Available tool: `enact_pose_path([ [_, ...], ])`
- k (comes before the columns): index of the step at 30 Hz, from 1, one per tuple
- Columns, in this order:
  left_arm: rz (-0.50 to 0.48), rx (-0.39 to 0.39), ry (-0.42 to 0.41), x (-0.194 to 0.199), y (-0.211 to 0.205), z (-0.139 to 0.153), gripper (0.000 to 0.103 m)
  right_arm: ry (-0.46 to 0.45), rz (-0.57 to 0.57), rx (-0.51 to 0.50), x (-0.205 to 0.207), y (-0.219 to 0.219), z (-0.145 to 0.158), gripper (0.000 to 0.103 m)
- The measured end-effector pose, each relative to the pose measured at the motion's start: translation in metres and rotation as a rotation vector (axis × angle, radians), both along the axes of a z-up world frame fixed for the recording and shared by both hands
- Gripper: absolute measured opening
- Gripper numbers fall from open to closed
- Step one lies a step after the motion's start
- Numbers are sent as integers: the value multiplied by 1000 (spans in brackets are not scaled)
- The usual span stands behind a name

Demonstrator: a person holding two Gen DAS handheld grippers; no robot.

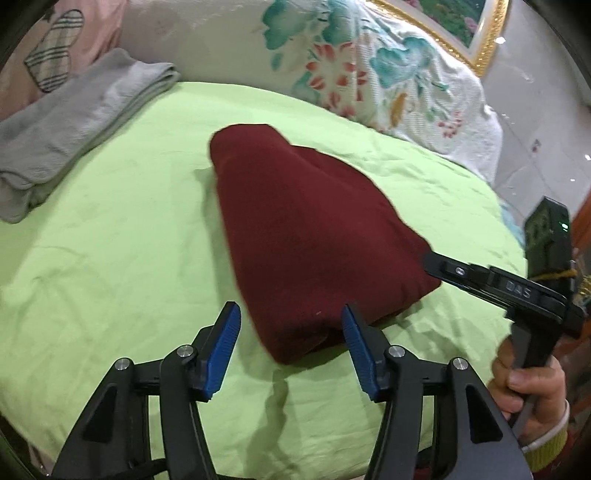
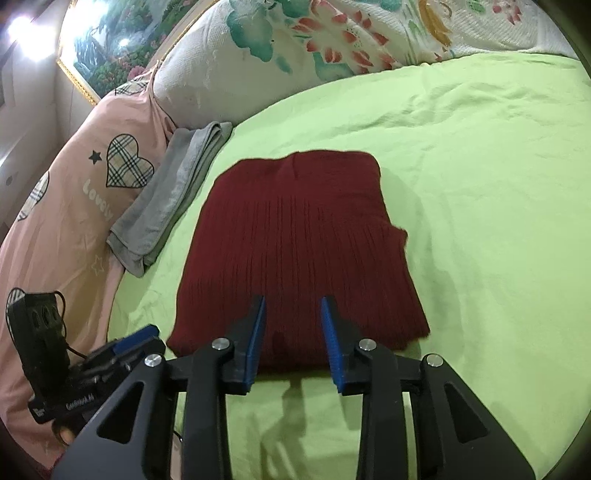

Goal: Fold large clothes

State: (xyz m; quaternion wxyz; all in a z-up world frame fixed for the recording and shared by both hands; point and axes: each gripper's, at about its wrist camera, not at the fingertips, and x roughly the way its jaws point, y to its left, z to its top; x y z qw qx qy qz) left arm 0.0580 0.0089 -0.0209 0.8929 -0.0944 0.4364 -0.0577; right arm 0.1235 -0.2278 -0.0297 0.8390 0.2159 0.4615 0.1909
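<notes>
Grey folded towel [image 1: 70,122] lies far left on the bed [image 1: 122,236], w/ a pink cover [image 2: 55,229] printed w/ plaid hearts just behind it. Green sheet covers the bed under everything.

Centre: your dark red sweater [image 1: 306,236] is folded into a thick rectangle and lies flat on the sheet, ribbed side up, well apart from the towel. In the right wrist view the sweater [image 2: 299,251] has one small flap sticking out at its right edge.

Your left gripper [image 1: 291,347] has its blue fingers [image 1: 221,350] standing wide; the near corner of the sweater sits between them, but neither pad presses on it. The left one is clear of the cloth; the right one is just beside the fabric edge, and I can't tell if it touches.

Your right gripper [image 2: 293,343] has fingers [image 2: 255,343] parted to a narrower gap, poised over the sweater's near edge w/ nothing clamped between them. From the left wrist view the tip of this gripper [image 1: 436,264] is at the sweater's right corner; contact unclear.

Right side: your hand [image 1: 532,387] grips the handle, w/ a yellow-green cuff at the wrist. Behind the bed, a white floral quilt [image 1: 369,70] is bunched up, and a gold-framed picture [image 1: 461,26] hangs above it.
</notes>
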Motion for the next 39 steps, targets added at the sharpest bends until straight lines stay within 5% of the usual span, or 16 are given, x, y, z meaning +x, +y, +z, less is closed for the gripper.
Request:
enact_pose_path([
  [12, 69, 41, 35, 16, 8, 4, 68, 0, 1, -3, 9, -5, -1, 36],
  [14, 78, 46, 35, 28, 8, 7, 68, -14, -16, -17, 29, -8, 1, 40],
  [17, 99, 51, 35, 51, 10, 11, 68, 17, -49, -28, 70, -16, -5, 62],
  [22, 147, 65, 46, 92, 20, 7, 67, 34, -73, -40, 129, -24, -17, 62],
  [25, 163, 64, 63, 113, 25, 0, 67, 119, -30, -55, 164, -18, -41, 62],
  [26, 163, 53, 67, 118, 27, -3, 68, 155, -4, -41, 174, -15, -52, 59],
  [27, 163, 50, 72, 123, 28, -4, 68, 164, 16, -23, 177, -11, -58, 45],
  [28, 156, 53, 74, 127, 27, -4, 67, 141, 22, -16, 177, -10, -57, 17],
  [29, 149, 63, 69, 127, 26, -2, 65, 113, 6, -31, 175, -10, -51, 9],
  [33, 112, 131, 58, 132, 15, -5, 66, 5, -85, -12, 157, -23, -30, 7],
  [39, 104, 173, 78, 140, 10, -22, 74, 109, -93, -67, 164, -19, -58, 20],
])
